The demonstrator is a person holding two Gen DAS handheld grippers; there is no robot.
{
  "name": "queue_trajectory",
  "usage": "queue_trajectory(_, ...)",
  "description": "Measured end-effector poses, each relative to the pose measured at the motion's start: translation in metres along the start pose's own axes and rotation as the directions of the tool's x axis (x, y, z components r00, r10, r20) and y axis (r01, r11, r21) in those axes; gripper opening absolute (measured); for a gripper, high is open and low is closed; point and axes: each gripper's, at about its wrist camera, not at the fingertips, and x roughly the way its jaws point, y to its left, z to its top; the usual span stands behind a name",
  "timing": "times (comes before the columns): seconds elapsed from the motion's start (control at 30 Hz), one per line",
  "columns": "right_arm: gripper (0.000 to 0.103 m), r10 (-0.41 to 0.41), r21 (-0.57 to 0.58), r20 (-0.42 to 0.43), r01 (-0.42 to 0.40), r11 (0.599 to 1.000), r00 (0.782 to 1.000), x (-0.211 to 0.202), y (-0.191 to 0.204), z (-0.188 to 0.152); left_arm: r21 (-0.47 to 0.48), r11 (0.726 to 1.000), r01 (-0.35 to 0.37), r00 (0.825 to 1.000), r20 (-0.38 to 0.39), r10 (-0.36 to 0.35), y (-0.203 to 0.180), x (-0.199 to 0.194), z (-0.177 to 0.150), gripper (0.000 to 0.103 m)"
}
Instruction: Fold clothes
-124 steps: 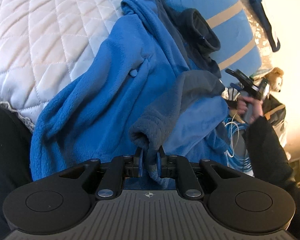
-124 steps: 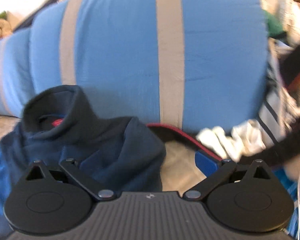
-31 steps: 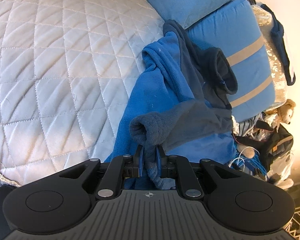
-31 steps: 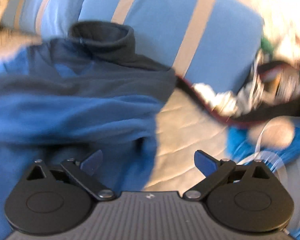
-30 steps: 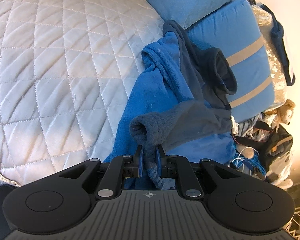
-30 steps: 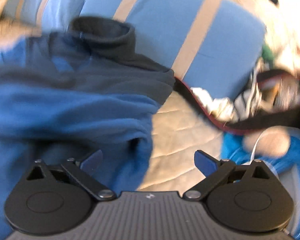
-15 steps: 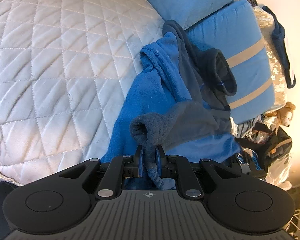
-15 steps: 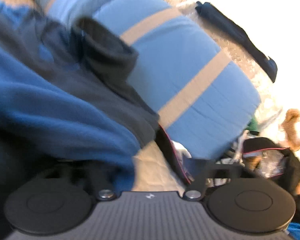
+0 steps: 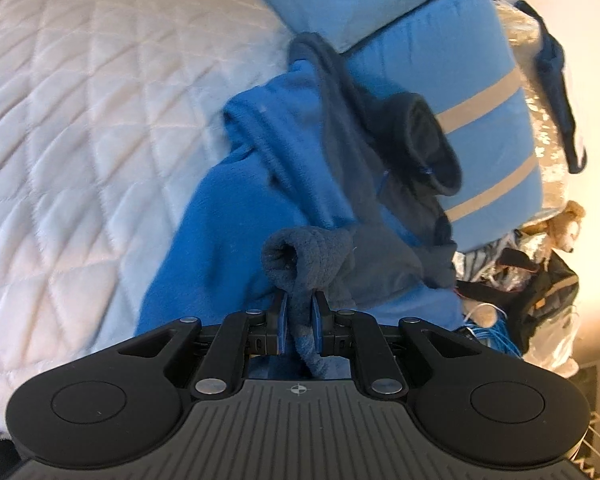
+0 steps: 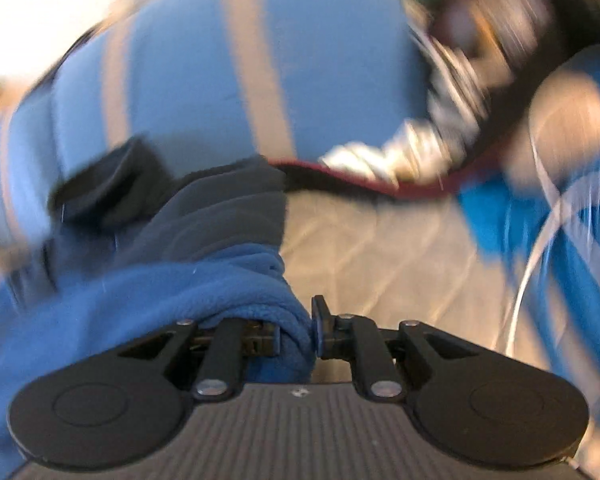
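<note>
Left wrist: fuzzy blue fleece (image 9: 228, 240) bunched on quilted bedspread (image 9: 80, 120).

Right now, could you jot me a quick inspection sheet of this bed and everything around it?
Surface: white quilted bedspread, mostly bare on the left.
Job's things: blue fleece jacket with grey cuff and dark collar, lying crumpled against the pillows.
Clutter: teddy bear, dark backpack and bags beside the bed.
Grippers: left tool shut on the grey cuff; right tool closing, blue fleece edge between its jaws.
Cables: a tangle of blue cable at the bedside.
Surroundings: two blue pillows with beige stripes; pale wall behind.
</note>
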Motion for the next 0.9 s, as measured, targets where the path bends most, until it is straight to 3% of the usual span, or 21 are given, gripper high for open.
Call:
queue_trajectory(0.07, 0.019, 0.054, 0.179, -0.041, -0.046, 0.983, 0.998, 0.004, -0.022, -0.002, 0.010, 1.000, 0.001, 1.000, -0.010, -0.001, 0.000, 0.003, 0.003, 0.012)
queue_trajectory(0.13, 0.022, 0.129, 0.354, -0.075, -0.095, 0.931, 0.989, 0.010, -0.042, -0.006, 0.001, 1.000, -0.009, 1.000, -0.020, 0.009, 0.004, 0.007, 0.005, 0.012)
queue_trajectory(0.17, 0.042, 0.153, 0.399, -0.084, -0.108, 0.911, 0.985, 0.011, -0.048, -0.007, -0.007, 1.000, -0.011, 1.000, -0.024, 0.011, 0.006, 0.007, 0.006, 0.012)
queue_trajectory(0.23, 0.059, 0.124, 0.309, -0.082, -0.093, 0.946, 0.989, 0.002, -0.042, -0.002, -0.015, 1.000, -0.012, 1.000, -0.024, 0.012, 0.008, 0.006, 0.006, 0.012)
queue_trajectory(0.3, 0.087, 0.026, 0.107, -0.044, -0.021, 0.994, 0.999, -0.015, -0.024, 0.002, -0.015, 1.000, -0.004, 1.000, -0.022, 0.004, 0.008, 0.004, 0.005, 0.012)
queue_trajectory(0.37, 0.088, -0.065, -0.165, 0.030, 0.069, 0.984, 0.997, -0.035, -0.001, 0.000, -0.015, 1.000, 0.010, 1.000, -0.017, -0.010, 0.007, 0.001, 0.005, 0.012)
queue_trajectory(0.43, 0.088, -0.140, -0.417, 0.111, 0.174, 0.892, 0.984, -0.045, 0.023, -0.010, -0.012, 1.000, 0.016, 1.000, -0.014, -0.016, 0.005, 0.000, 0.005, 0.012)
queue_trajectory(0.53, 0.088, -0.166, -0.717, 0.220, 0.274, 0.641, 0.961, -0.041, 0.055, -0.038, -0.012, 1.000, 0.015, 1.000, -0.013, -0.015, 0.003, 0.000, 0.006, 0.012)
queue_trajectory(0.63, 0.086, -0.145, -0.863, 0.269, 0.305, 0.403, 0.952, -0.029, 0.081, -0.058, -0.015, 1.000, 0.013, 1.000, -0.012, -0.013, 0.003, 0.001, 0.006, 0.012)
queue_trajectory(0.67, 0.082, -0.129, -0.891, 0.275, 0.303, 0.337, 0.953, -0.025, 0.086, -0.062, -0.018, 1.000, 0.015, 1.000, -0.012, -0.015, 0.003, 0.001, 0.006, 0.012)
queue_trajectory(0.7, 0.071, -0.111, -0.914, 0.276, 0.297, 0.278, 0.955, -0.021, 0.091, -0.066, -0.018, 1.000, 0.016, 1.000, -0.010, -0.017, 0.003, 0.000, 0.005, 0.012)
queue_trajectory(0.73, 0.061, -0.092, -0.930, 0.269, 0.284, 0.233, 0.959, -0.018, 0.094, -0.069, -0.020, 1.000, 0.018, 1.000, -0.009, -0.018, 0.003, 0.001, 0.005, 0.012)
queue_trajectory(0.77, 0.033, -0.083, -0.936, 0.266, 0.278, 0.214, 0.960, -0.017, 0.095, -0.069, -0.022, 1.000, 0.018, 1.000, -0.009, -0.018, 0.003, 0.001, 0.006, 0.012)
queue_trajectory(0.8, 0.020, -0.077, -0.939, 0.267, 0.277, 0.203, 0.961, -0.017, 0.095, -0.067, -0.023, 1.000, 0.021, 1.000, -0.010, -0.021, 0.003, 0.003, 0.006, 0.012)
queue_trajectory(0.83, 0.013, -0.071, -0.942, 0.267, 0.276, 0.192, 0.961, -0.016, 0.096, -0.065, -0.024, 0.999, 0.025, 1.000, -0.011, -0.025, 0.003, 0.004, 0.007, 0.012)
queue_trajectory(0.9, 0.012, -0.066, -0.942, 0.275, 0.282, 0.183, 0.959, -0.017, 0.094, -0.060, -0.025, 0.999, 0.039, 0.999, -0.014, -0.039, 0.002, 0.007, 0.008, 0.012)
